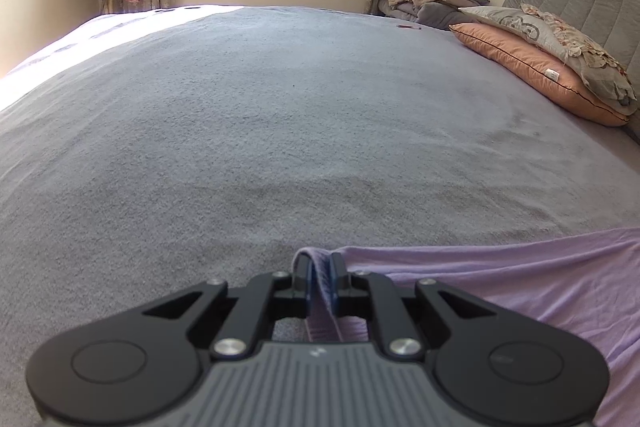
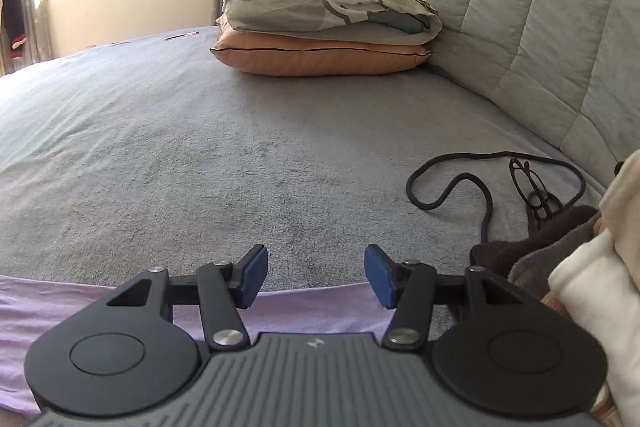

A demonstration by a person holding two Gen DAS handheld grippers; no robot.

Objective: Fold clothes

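We see the left gripper (image 1: 320, 277) with fingers pinched tight on a bunched edge of the lilac garment (image 1: 500, 279), which spreads flat to its right across the grey bed (image 1: 260, 115). The right gripper (image 2: 316, 277) hangs with fingers wide apart and holding nothing, above the garment's far edge (image 2: 312, 311). Beyond lie a black cord (image 2: 452, 187), glasses (image 2: 534, 187) and stacked pillows (image 2: 320, 31).

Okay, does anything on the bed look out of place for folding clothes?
Yes. A pair of glasses and a loose black cord lie on the grey bedspread beside the clothes pile, near the right gripper; they aren't laundry and could get swept up.
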